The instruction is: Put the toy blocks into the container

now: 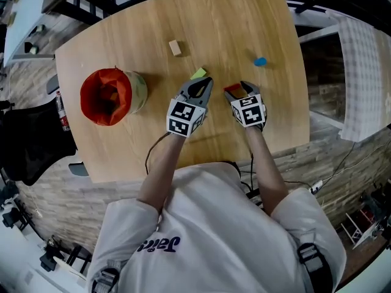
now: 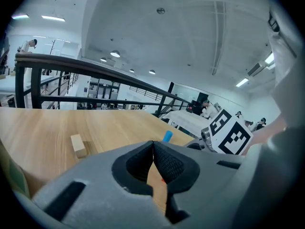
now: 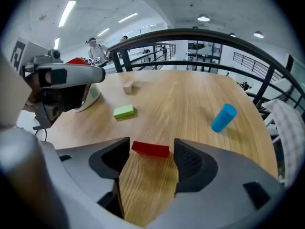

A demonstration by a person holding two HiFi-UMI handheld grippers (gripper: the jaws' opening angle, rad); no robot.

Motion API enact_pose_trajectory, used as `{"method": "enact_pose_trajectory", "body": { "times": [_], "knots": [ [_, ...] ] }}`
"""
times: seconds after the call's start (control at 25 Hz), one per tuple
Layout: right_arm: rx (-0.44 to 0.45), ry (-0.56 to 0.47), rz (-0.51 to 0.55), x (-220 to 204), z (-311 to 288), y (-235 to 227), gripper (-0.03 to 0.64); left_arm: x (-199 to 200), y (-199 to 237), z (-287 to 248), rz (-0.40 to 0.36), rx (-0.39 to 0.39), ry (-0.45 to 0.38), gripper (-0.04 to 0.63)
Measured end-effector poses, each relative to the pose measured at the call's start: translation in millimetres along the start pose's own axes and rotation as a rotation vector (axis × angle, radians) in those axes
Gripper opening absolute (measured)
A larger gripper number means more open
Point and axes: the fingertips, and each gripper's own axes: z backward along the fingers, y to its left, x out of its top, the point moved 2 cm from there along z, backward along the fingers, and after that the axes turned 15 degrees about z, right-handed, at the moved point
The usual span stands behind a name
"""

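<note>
The red block (image 3: 150, 149) lies flat on the worktop (image 3: 190, 99) low in the right gripper view, between the tips of my right tool (image 3: 152, 146). Its jaws stand wide, with a small gap at the block's right end, so nothing is gripped. The head view gives that block only as a red sliver at the tool's nose. My left tool (image 2: 153, 144) has its jaws closed tip to tip on nothing. Its own view shows this plainly, which the head view does not. The green block (image 1: 198, 74) sits just above the left tool's tips in the head view, and the left gripper view does not show it. The blue cylinder (image 1: 261, 61) lies to the right of centre, and the tan block (image 1: 175, 47) is higher up, well apart from it. The red-lined container (image 1: 109, 96) is at the left of the worktop. In the right gripper view my left tool covers most of it. Its inside is in shadow, and I can't tell what it holds
</note>
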Motion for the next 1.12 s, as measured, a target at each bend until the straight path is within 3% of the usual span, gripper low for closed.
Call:
{"method": "enact_pose_trajectory", "body": {
  "times": [0.64, 1.12],
  "knots": [
    [-0.109, 0.074, -0.015, -2.5, -15.7, -0.5, 0.282, -7.8, 10.7, 3.6, 0.021, 0.017, 0.023, 0.011],
    [-0.105, -0.018, 0.01, 24.0, 17.2, 16.1, 0.282, 5.8, 0.5, 28.5, 0.031, 0.028, -0.041, 0.011]
  ]
}}
